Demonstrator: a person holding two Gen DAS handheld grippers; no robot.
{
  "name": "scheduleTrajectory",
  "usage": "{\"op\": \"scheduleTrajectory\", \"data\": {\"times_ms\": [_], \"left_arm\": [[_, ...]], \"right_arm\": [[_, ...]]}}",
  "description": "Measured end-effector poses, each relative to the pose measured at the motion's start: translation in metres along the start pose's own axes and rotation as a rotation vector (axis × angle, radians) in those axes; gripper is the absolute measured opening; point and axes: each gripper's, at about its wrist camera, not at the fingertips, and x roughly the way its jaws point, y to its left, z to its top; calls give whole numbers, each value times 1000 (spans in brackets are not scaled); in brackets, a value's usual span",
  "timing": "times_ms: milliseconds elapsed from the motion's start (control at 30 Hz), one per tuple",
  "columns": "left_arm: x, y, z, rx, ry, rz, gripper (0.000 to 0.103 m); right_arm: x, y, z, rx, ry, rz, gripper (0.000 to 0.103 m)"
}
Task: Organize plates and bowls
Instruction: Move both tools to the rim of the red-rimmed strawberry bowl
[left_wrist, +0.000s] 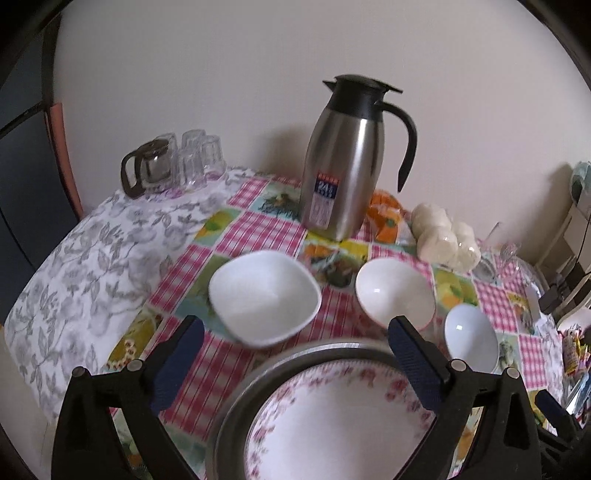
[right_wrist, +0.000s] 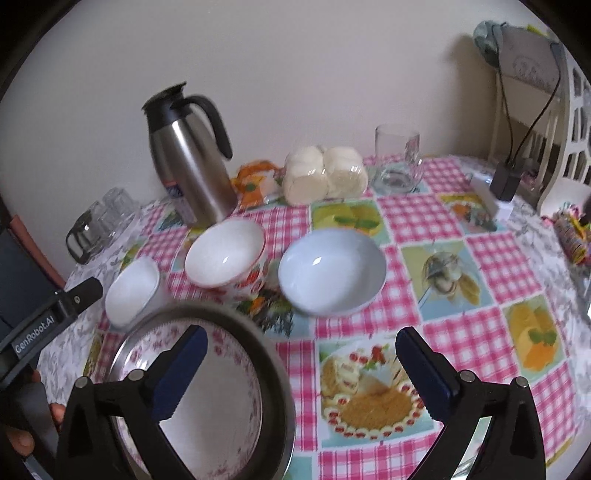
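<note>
Both grippers hang released, left (left_wrist: 295, 350) and right (right_wrist: 301, 354), over the near counter edge — the three bowls ahead, the square bowl (left_wrist: 264, 297) nearest the left fingers.

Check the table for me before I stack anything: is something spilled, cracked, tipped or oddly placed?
Nothing is visibly spilled, cracked or tipped. The white square bowl, red-rimmed round bowl and pale blue round bowl sit upright and apart. The floral plate rests inside a metal dish, which may be intended.
</note>
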Motion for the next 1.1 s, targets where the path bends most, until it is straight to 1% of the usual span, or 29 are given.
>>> {"op": "scheduleTrajectory", "data": {"times_ms": [133,233,300,367,500,600,667,767,867,900,933,1000,1067,1100], "left_arm": [[1,-12,14,56,-35,-9,100],[2,-16,25,63,-57,-55,100],[3,-21,32,80,-69,-67,100],[7,-26,39,99,-68,-71,100],[15,-34,45,119,-57,-116,100],[24,-41,47,140,-47,-135,100],[34,-45,47,146,-27,-141,100],[54,-47,47,134,12,-145,100],[75,-46,44,113,98,-143,100],[79,-46,43,108,114,-144,100],[84,-46,43,107,146,-146,100],[91,-48,45,115,191,-157,100],[94,-50,48,125,212,-165,100],[95,-51,48,128,219,-162,100]], "right_arm": [[7,0,10,38,2,36,103],[15,2,17,37,17,33,103],[17,2,21,40,16,34,103],[18,1,28,42,17,36,103],[20,-1,41,37,8,16,103],[25,-5,50,47,4,17,103],[30,-8,54,57,4,25,103],[42,-9,58,61,15,40,99],[59,-8,59,58,29,50,92],[66,-7,59,56,37,57,88],[71,-7,59,56,41,63,79],[83,-5,59,61,57,77,73],[92,-2,59,55,73,92,72],[96,0,58,52,81,99,70]]}}
